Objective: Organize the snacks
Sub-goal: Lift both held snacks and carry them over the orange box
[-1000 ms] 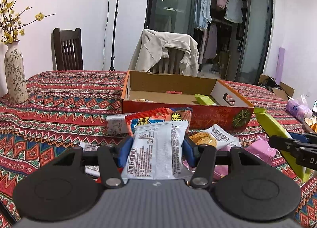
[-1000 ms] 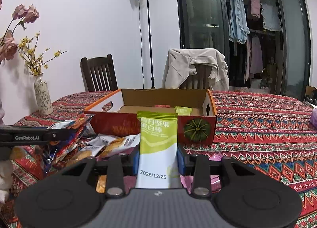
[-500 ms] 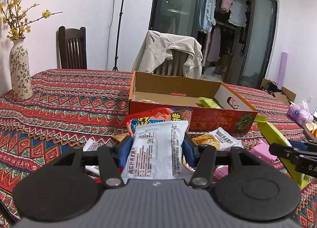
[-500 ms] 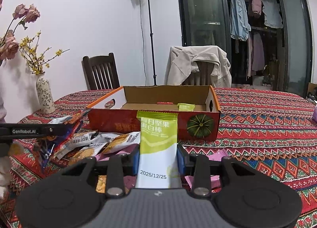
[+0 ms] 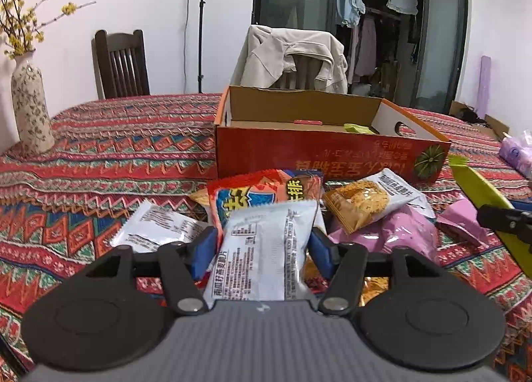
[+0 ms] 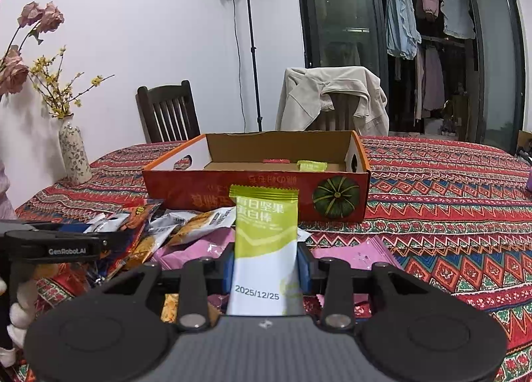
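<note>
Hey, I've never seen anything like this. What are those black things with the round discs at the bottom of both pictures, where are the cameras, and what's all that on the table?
There is no robot here. A person holds a hand tool with a two-fingered claw in each hand, and a camera on each tool looks forward along the fingers. The black shapes are the tools' own bodies.

One picture is from the left tool and the other from the right. The left claw has just been opening, with a silver packet still between its blue pads. The right claw grips a green bar packet.

On the patterned tablecloth lie loose snack packets in front of an open cardboard box, which holds a small green packet.
</note>
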A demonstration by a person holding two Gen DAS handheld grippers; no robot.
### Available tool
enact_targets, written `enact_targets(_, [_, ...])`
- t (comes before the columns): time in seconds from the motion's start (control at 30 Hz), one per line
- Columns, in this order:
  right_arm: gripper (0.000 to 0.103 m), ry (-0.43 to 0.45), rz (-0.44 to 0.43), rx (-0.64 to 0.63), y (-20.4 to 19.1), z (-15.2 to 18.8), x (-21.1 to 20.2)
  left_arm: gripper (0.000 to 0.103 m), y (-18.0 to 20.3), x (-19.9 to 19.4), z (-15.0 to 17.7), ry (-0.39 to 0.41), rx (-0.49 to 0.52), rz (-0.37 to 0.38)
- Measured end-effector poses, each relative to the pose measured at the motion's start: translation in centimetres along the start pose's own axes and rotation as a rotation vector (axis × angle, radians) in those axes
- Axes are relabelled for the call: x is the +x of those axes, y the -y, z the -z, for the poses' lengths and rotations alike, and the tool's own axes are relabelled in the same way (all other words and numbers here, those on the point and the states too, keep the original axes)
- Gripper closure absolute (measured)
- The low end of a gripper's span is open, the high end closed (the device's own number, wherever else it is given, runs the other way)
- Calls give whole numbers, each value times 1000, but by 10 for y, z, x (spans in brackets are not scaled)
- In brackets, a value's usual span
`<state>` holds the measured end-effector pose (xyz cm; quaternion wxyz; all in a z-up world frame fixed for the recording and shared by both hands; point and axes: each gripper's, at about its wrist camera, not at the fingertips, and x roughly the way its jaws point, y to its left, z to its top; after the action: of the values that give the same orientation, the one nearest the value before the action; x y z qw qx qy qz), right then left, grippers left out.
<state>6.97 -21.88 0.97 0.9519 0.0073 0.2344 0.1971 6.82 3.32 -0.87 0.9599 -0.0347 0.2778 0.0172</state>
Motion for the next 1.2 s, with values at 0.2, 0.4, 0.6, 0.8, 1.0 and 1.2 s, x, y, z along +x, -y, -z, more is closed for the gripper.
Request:
enact_targets(0.2, [67, -8, 1, 3, 0, 1, 1, 33, -9, -7, 5, -20, -29, 2])
enact_targets(0.4, [67, -10, 0, 0, -1, 2, 1, 50, -14, -20, 4, 8, -36, 8])
enact_targets(0.6, [67, -11, 1, -1, -1, 2, 1, 55, -13, -36, -2, 71, -22, 20])
enact_targets(0.8, [67, 4, 1, -9, -3, -2, -1, 55, -6, -39, -20, 110, -11, 34])
enact_targets(1.0, [67, 38, 3, -24, -2, -23, 1, 55, 3, -30, -54, 148, 3, 42])
enact_targets(1.2, [67, 74, 2, -18, 3, -64, 17, 55, 12, -10, -99, 167, -6, 53])
